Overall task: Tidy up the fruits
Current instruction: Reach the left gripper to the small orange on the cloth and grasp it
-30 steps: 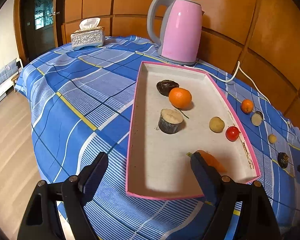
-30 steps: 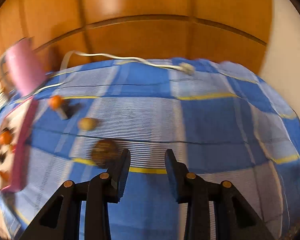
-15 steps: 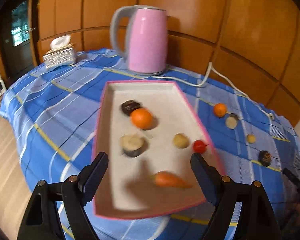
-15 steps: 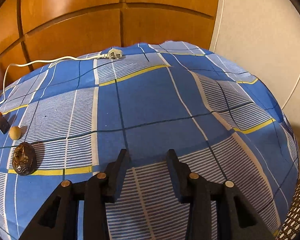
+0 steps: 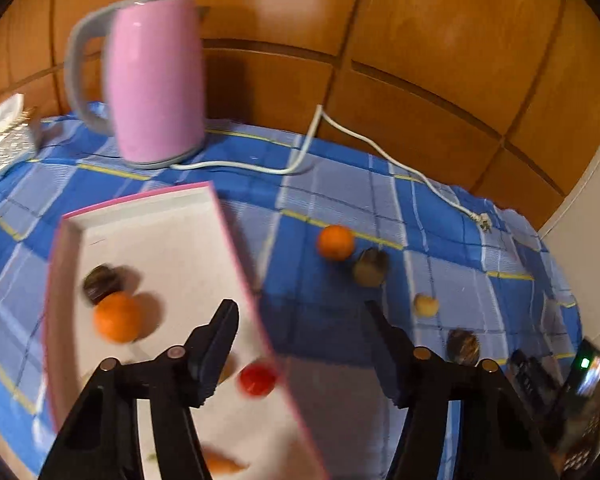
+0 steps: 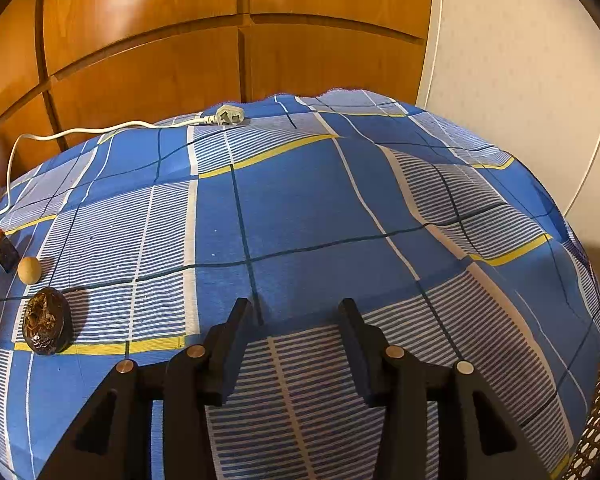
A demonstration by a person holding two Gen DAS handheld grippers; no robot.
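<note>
Just beyond right gripper fingers, bare tablecloth.

Both wrist cams low over tablecloth

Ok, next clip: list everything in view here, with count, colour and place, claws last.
tray: 1, pink-rimmed, white inside, table left
fruits in tray: orange, red tomato, dark piece, carrot; others hidden
loose fruits on cloth: 4, small orange, brown cut piece, pale ball, dark wrinkled fruit
kettle: 1, pink, behind tray
cord and plug: white, far edge
tissue box: 1, silver, far left
tablecloth: blue plaid
left claw: open, empty
right claw: open, empty
</note>
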